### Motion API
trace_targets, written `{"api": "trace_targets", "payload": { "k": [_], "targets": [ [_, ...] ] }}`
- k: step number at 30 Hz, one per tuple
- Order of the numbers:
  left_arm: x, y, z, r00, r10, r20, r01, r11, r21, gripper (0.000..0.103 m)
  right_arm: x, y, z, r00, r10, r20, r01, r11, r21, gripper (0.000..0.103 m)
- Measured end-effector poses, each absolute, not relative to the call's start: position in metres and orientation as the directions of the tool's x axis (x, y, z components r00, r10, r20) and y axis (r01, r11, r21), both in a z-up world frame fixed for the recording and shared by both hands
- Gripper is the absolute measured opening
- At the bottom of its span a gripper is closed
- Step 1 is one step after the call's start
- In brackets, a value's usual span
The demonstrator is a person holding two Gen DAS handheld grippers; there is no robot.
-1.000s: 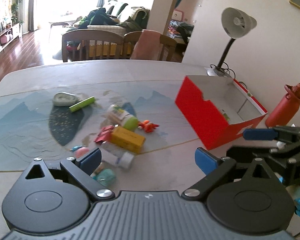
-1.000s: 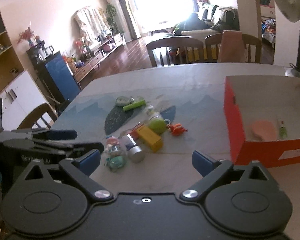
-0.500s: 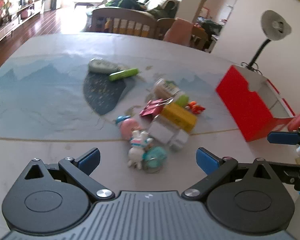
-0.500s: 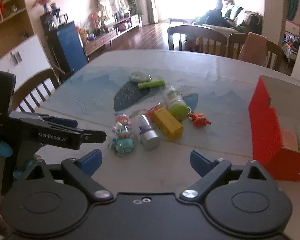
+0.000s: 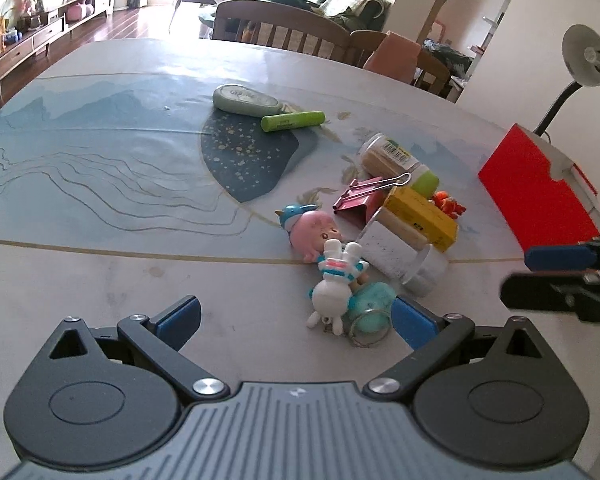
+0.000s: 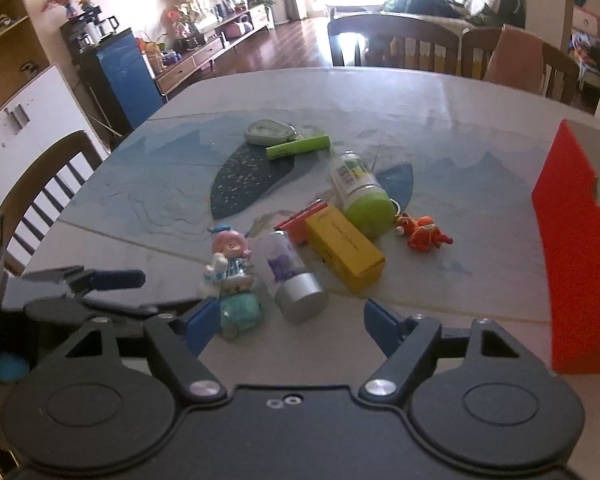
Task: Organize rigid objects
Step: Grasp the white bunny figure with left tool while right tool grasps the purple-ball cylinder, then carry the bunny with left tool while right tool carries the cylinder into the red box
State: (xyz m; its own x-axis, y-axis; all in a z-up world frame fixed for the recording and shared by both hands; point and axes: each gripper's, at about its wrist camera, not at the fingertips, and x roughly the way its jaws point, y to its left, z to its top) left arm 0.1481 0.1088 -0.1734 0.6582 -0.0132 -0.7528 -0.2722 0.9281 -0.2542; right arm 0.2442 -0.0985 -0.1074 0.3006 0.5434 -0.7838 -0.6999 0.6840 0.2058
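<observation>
A heap of small objects lies mid-table: a yellow box (image 5: 422, 218), a silver-capped bottle (image 5: 404, 258), a green-capped jar (image 5: 396, 160), a red binder clip (image 5: 360, 200), a pink doll (image 5: 312, 230), a white bunny figure (image 5: 334, 282), a teal toy (image 5: 372, 300) and an orange toy (image 6: 424, 234). A green marker (image 5: 292, 121) and a grey-green case (image 5: 246, 100) lie farther back. My left gripper (image 5: 296, 318) is open and empty, just before the bunny and teal toy. My right gripper (image 6: 284, 322) is open and empty, just before the silver-capped bottle (image 6: 294, 276).
An open red box (image 5: 536, 196) stands at the right, also in the right wrist view (image 6: 580, 248). A desk lamp (image 5: 580, 60) is behind it. Wooden chairs (image 5: 284, 34) stand along the far edge, another chair (image 6: 44, 184) at the left.
Both grippers have moved closer to the heap of objects and lower over the table. The left view has swung left, so the red box now sits at the frame's right edge.
</observation>
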Motion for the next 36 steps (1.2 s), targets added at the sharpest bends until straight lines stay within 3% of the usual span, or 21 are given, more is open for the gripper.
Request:
{"api": "trace_targets", "payload": {
  "k": [8,17,19,25,31,36],
  "targets": [
    [0.16,0.112,-0.183,0.667,-0.023,-0.745,-0.271,0.924,-0.271,0.098,0.264,-0.073,-0.128,0.27,0.525,-0.807,-0.661,0.711,0.242,0.067],
    [0.169,0.111,-0.186,0.681,-0.069,-0.729,-0.231,0.924,-0.303,0.074,0.273,-0.056,-0.142,0.242,0.517,-0.821,-0.657,0.71,0.254,0.056],
    [0.169,0.109,-0.186,0.683,-0.08,-0.726,-0.214,0.929,-0.303,0.062,0.274,-0.054,-0.143,0.241,0.515,-0.823,-0.66,0.709,0.25,0.054],
    [0.168,0.104,-0.183,0.693,-0.123,-0.71,-0.169,0.93,-0.326,0.037,0.276,-0.049,-0.149,0.223,0.508,-0.832,-0.662,0.705,0.253,0.042],
    [0.168,0.101,-0.182,0.693,-0.112,-0.713,-0.177,0.931,-0.319,0.028,0.273,-0.051,-0.151,0.227,0.508,-0.831,-0.655,0.711,0.256,0.04],
    [0.169,0.102,-0.18,0.683,-0.111,-0.722,-0.19,0.927,-0.323,0.027,0.269,-0.059,-0.142,0.228,0.526,-0.819,-0.641,0.715,0.28,0.04]
  ]
}}
